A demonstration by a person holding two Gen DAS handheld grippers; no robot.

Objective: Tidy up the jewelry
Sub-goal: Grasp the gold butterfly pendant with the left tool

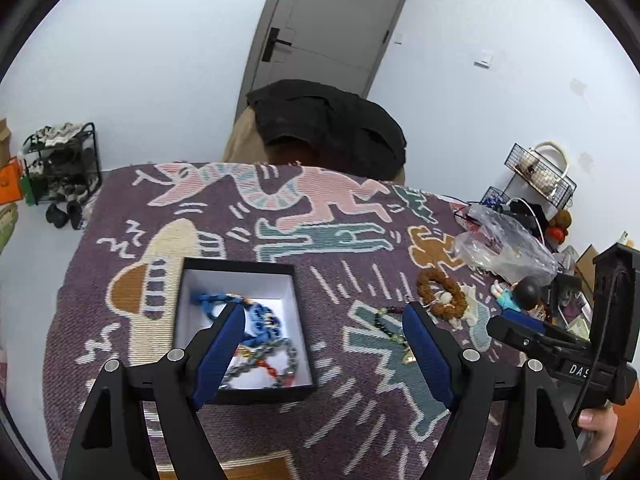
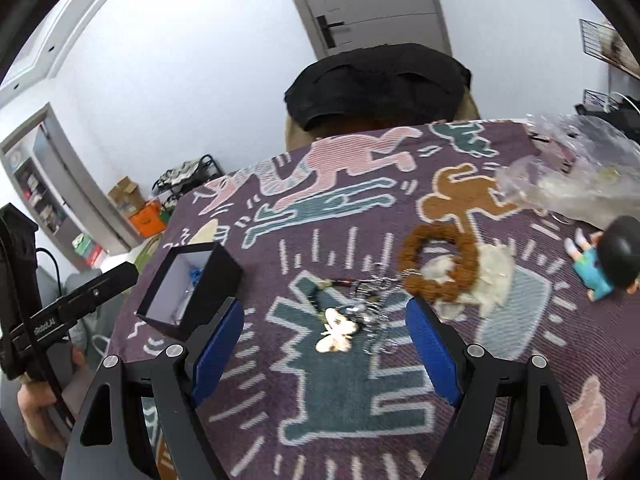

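A black box with a white inside [image 1: 188, 300] sits on the patterned cloth and holds blue, grey and orange bead strings [image 1: 264, 340]. My left gripper [image 1: 324, 316] is open above the box's right side. My right gripper [image 2: 326, 312] is open above a tangle of jewelry: a white butterfly pendant [image 2: 334, 338], a dark bead string [image 2: 340, 282] and a silver chain [image 2: 376, 304]. A brown bead bracelet [image 2: 436, 260] lies just beyond on a white pouch [image 2: 496, 272]. The box also shows in the right wrist view [image 2: 224, 276], and the bracelet in the left wrist view [image 1: 440, 292].
A doll with a black head [image 2: 612, 256] and a clear plastic bag [image 2: 568, 172] lie at the right. A chair draped in black cloth [image 1: 328, 124] stands behind the table. A wire rack [image 1: 540, 172] is at the far right, a shoe rack [image 1: 60, 164] on the floor at left.
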